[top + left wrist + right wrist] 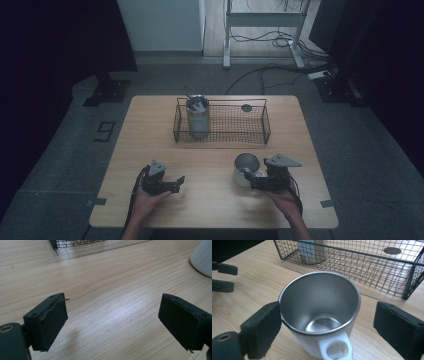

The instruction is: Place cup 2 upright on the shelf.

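Note:
A white mug [246,167] with a steel inside and a white handle stands upright on the wooden table [150,130], right of centre near the front. My right gripper [251,179] points at it from the handle side. In the right gripper view the mug [319,312] sits between the jaws of the right gripper [328,308]: the left pad [263,328] lies at the rim, the right pad [398,327] stands off it. My left gripper [176,184] rests at the front left, open over bare wood, with nothing inside the left gripper [113,305].
A black wire basket [220,141] stands at the table's far middle, with a steel tumbler [198,117] upright in its left end and a dark round disc [246,107] at its right rear. The basket [372,267] lies just beyond the mug. Cables run over the floor behind.

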Demonstrator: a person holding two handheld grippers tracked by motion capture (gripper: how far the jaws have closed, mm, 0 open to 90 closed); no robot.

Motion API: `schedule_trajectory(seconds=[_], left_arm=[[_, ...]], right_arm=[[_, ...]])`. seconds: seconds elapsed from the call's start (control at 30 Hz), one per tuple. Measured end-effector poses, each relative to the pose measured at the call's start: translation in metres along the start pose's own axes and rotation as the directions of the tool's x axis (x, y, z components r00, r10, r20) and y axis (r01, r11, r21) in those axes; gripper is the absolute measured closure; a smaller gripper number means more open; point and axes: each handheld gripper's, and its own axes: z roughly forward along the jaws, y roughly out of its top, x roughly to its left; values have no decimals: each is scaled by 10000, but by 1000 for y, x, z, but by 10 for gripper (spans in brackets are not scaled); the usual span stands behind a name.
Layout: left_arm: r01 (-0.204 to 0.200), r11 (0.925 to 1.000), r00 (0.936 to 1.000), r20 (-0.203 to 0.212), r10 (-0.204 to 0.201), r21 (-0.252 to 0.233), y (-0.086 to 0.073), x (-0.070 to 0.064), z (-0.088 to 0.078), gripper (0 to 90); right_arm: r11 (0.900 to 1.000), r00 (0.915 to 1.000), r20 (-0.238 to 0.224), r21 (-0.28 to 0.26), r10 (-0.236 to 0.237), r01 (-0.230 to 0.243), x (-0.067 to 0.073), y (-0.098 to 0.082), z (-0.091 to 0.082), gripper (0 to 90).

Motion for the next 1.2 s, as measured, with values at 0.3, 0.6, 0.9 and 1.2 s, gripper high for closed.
schedule_trajectory(seconds=[0.3,0.6,0.9,1.2], left_arm=[[20,9999,9999,167,-22,128,-1,0,2,86],[71,9999,9999,156,-72,106,-2,1,1,86],[88,9998,9999,122,-90,157,-3,2,1,86],[85,9999,9999,122,-86,133,-3,3,0,86]], right_arm=[[9992,9994,-237,309,-259,266,2,6,7,36],[9947,9974,-314,771,-655,678,5,11,19,29],[9921,9969,-323,1007,-722,751,5,8,28,39],[9914,9953,-311,909,-921,945,5,5,29,55]])
